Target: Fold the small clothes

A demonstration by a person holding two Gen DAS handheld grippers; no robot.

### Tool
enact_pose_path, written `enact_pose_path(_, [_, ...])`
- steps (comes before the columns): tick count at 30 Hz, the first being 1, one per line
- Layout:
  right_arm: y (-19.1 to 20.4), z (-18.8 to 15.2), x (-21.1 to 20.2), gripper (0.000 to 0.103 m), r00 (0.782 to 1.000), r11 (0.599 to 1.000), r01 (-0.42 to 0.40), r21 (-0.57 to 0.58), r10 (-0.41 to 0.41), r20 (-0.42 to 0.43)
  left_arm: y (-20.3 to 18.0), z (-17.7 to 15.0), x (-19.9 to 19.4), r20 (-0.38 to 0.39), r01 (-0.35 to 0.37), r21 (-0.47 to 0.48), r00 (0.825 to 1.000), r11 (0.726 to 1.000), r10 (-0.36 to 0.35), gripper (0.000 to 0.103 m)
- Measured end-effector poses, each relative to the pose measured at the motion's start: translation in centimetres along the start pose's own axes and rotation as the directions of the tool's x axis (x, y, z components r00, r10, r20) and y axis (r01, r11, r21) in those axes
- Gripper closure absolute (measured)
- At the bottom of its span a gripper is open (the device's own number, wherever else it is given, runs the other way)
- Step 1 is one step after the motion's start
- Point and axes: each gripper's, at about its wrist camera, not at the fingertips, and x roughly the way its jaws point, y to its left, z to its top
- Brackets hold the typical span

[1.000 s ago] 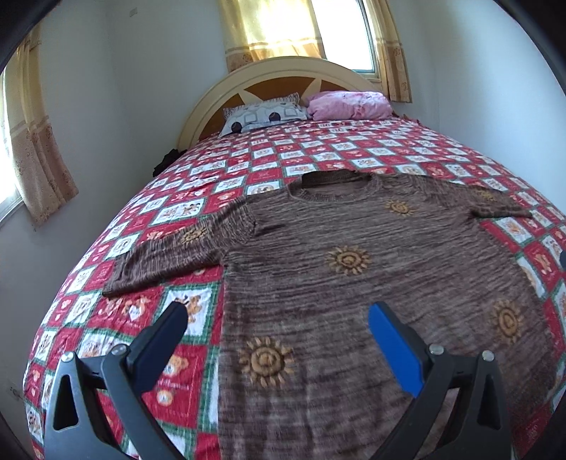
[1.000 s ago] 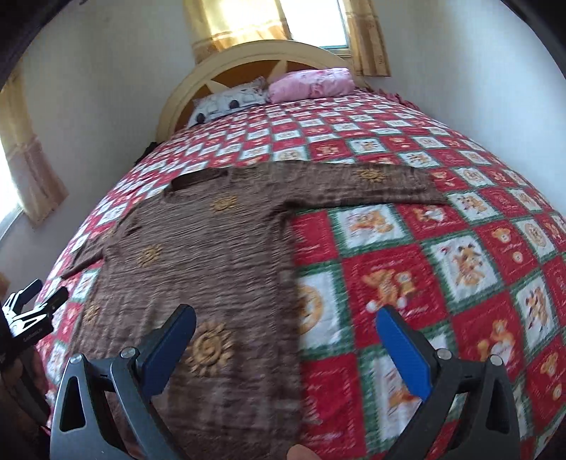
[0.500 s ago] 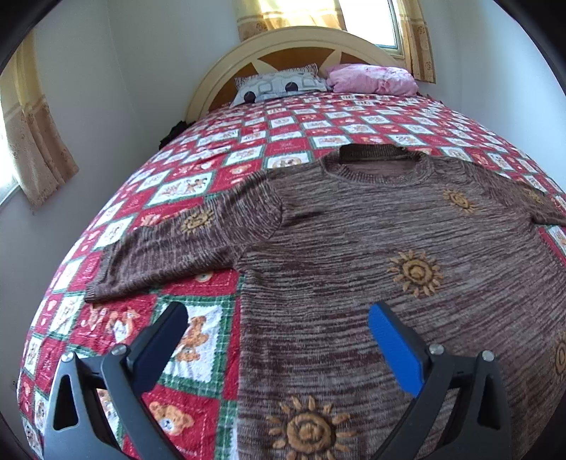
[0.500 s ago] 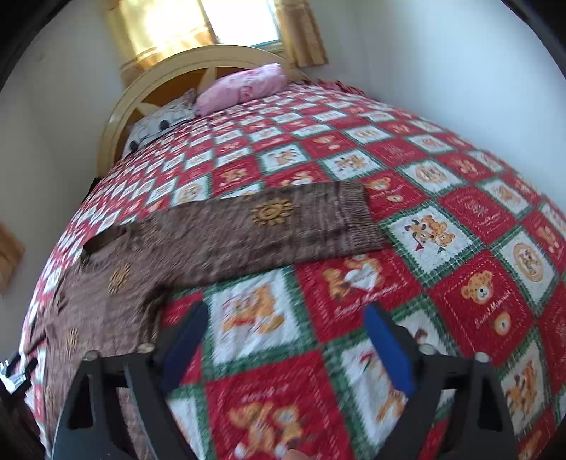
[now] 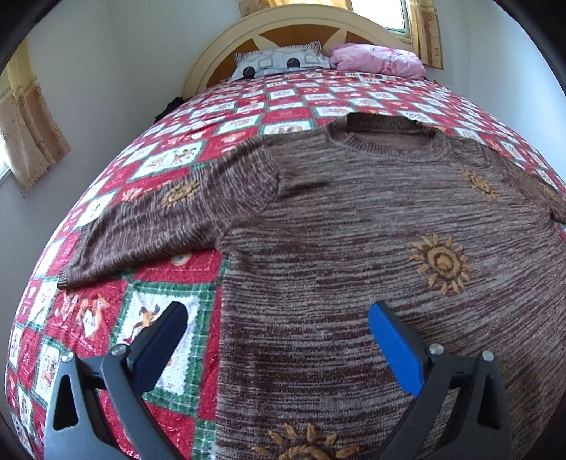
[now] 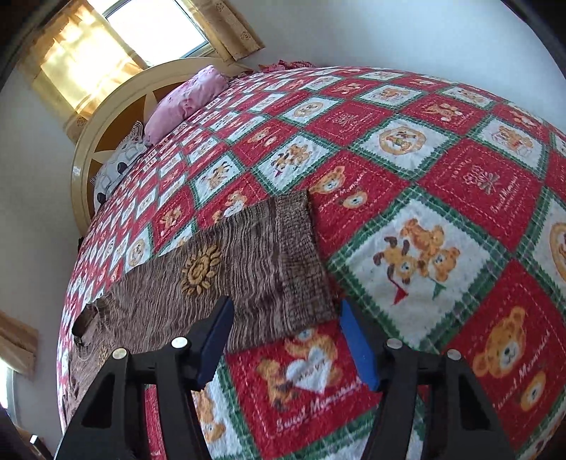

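On the quilt I see the sweater spread flat, neck toward the headboard, its hem cut off by the bottom of my left view and its far sleeve running out of frame at the right edge. My left gripper hangs above the sweater's side seam with jaws spread wide and nothing between them; one pad is over the quilt, the other over the knit. My right gripper sits low over the other sleeve's cuff; its jaws have just been closing and stand half spread, the cuff's near corner showing between the pads, though I cannot tell whether either pad touches the cloth. From that side most of the sweater's body is squeezed into the lower left rim and hard to read. Two pillows lie by the headboard.
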Motion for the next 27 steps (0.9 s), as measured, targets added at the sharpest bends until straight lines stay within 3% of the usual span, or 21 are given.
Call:
enact_pose_path(2, [0.2, 0.2, 0.5, 0.042, 1.000, 1.000, 0.006, -0.011, -0.006, -0.001, 0.0, -0.1, 0.3, -0.010, 0.009, 0.001, 1.000, 1.000, -0.009, 0.000])
enact_pose_path(4, [0.5, 0.4, 1.0, 0.054, 1.000, 0.999, 0.025, -0.027, -0.024, 0.003, -0.1, -0.1, 0.5, -0.020, 0.011, 0.001, 1.000, 1.000, -0.011, 0.000])
enact_pose_path(6, [0.3, 0.7, 1.4, 0.080, 0.999, 0.999, 0.036, -0.022, -0.035, 0.001, -0.1, -0.1, 0.7, -0.024, 0.018, -0.003, 1.000, 1.000, -0.018, 0.000])
enact_pose_path(9, [0.1, 1.2, 1.8, 0.090, 1.000, 1.000, 0.029, 0.003, -0.029, -0.010, 0.0, -0.3, 0.9, -0.028, 0.030, -0.010, 0.999, 1.000, -0.030, 0.000])
enact_pose_path(13, [1.9, 2.0, 2.0, 0.092, 0.999, 0.998, 0.042, -0.038, -0.042, -0.002, 0.4, -0.4, 1.2, -0.042, 0.062, -0.029, 0.997, 0.998, -0.063, 0.000])
enact_pose_path(19, [8.9, 1.7, 1.3, 0.093, 0.999, 0.977, 0.014, -0.212, -0.007, 0.034, 0.8, -0.5, 1.6, -0.062, 0.096, -0.058, 0.993, 0.994, -0.099, 0.000])
enact_pose_path(22, [13.4, 0.6, 1.2, 0.093, 0.999, 0.947, -0.008, -0.320, 0.023, 0.041, 1.1, -0.6, 1.9, -0.073, 0.117, -0.088, 0.990, 0.989, -0.124, 0.000])
enact_pose_path(27, [20.9, -2.7, 1.4, 0.093, 0.997, 0.864, -0.054, -0.501, 0.076, 0.024, 1.1, -0.7, 1.9, -0.073, 0.122, -0.092, 0.989, 0.988, -0.128, 0.000])
